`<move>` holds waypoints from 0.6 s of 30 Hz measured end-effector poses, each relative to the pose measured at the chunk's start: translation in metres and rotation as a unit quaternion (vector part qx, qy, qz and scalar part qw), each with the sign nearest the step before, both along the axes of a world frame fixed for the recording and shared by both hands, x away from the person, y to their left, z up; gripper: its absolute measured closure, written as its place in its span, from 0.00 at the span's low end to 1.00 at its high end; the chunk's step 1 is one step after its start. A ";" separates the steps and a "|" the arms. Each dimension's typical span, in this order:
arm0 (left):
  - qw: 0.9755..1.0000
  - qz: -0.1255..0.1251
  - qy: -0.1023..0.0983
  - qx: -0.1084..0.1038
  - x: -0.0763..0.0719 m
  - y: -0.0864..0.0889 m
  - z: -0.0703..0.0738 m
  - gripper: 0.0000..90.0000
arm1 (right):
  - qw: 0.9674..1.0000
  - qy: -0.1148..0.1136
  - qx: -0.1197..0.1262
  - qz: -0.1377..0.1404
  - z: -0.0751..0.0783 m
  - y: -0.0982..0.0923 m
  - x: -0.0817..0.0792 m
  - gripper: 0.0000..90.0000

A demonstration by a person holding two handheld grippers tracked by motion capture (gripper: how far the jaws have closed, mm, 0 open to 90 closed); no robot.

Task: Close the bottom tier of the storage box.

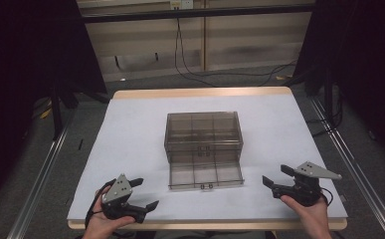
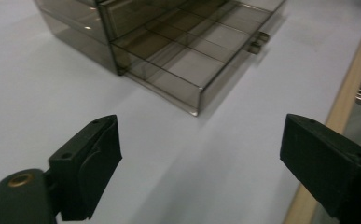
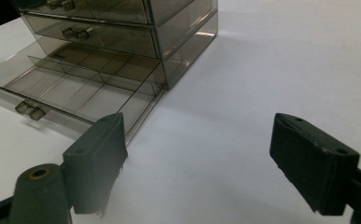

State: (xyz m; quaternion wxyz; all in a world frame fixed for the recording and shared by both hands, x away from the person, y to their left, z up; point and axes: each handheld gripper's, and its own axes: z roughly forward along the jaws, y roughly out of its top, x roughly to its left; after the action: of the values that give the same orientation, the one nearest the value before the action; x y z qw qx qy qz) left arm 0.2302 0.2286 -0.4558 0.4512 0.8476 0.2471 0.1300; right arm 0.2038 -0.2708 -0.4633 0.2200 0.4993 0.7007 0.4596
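I keep left gripper [image 1: 139, 194] and right gripper [image 1: 275, 180] spread wide, empty, flanking smoky translucent plastic drawer cabinet [image 1: 203, 130] mid-table; bottom divided drawer [image 1: 206, 174] pulled out toward me, probably for access.

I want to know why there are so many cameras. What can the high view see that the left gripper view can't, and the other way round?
High view alone: the person's hands, the right gripper, the whole smoky clear drawer cabinet, the floor and the cables behind the table.

Left gripper view alone: a close look into the pulled-out bottom drawer, with its dividers and empty compartments, seen between that gripper's own wide-apart jaws.

Both: the open left gripper, the cabinet with its bottom drawer out, the white table top and its wooden edge.
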 end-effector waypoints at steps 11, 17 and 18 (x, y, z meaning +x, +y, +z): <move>0.999 -0.047 0.003 0.013 -0.008 -0.022 0.000 0.16 | 1.000 -0.001 -0.001 0.003 0.002 0.003 -0.001 0.22; 0.998 -0.057 0.009 0.004 -0.007 -0.028 0.003 0.12 | 1.000 0.003 0.000 0.003 0.001 0.003 -0.001 0.23; 0.998 -0.060 0.011 0.006 -0.007 -0.029 0.005 0.12 | 1.000 0.003 0.001 0.003 0.001 0.003 -0.001 0.24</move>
State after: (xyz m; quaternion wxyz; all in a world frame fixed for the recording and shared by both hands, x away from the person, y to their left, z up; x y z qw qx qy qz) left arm 0.2232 0.2000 -0.4512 0.4507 0.8648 0.2002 0.0949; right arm 0.2030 -0.2681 -0.4621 0.2159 0.4991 0.7026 0.4590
